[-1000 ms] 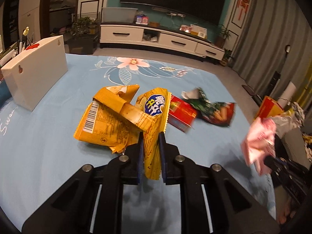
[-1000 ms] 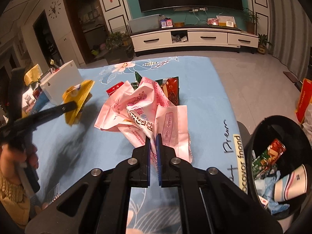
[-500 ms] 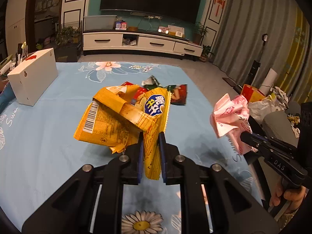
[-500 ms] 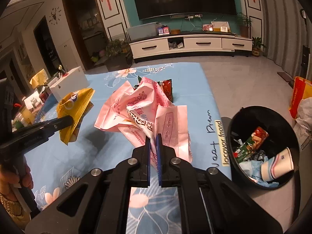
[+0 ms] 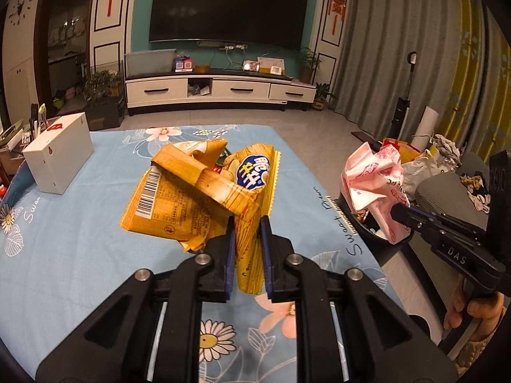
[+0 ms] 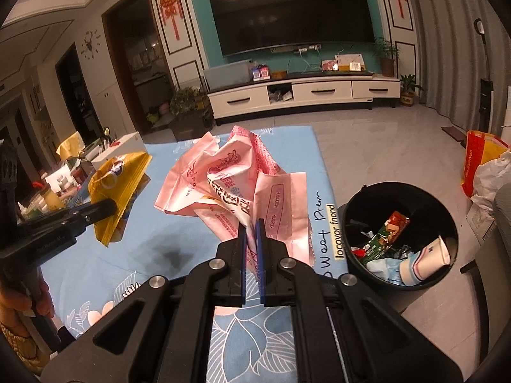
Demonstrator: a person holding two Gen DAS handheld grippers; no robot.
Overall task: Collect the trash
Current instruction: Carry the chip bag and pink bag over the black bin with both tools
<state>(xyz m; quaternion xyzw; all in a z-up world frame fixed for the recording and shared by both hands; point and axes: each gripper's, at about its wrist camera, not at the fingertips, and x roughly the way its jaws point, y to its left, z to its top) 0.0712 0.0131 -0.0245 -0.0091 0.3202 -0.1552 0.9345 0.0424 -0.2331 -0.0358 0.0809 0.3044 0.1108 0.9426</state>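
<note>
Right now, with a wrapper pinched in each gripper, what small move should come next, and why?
Probably carry the right gripper sideways until its pink wrapper hangs over the black bin, then let go: that wrapper is the nearer one, still above the table's edge, and the bin stands open.

- The left wrist view is taken from just behind the left gripper (image 5: pixel 246 233), angled down over the blue flowered table (image 5: pixel 64 255) toward its far edge and the television wall.
- The right wrist view is taken from just behind the right gripper (image 6: pixel 251 236), above the table's right edge, with the black trash bin (image 6: pixel 447 217) seen from above.
- The table top, the television (image 5: pixel 228 6) and the white cabinet (image 6: pixel 303 94) are shared; each gripper is seen in the other view.
</note>
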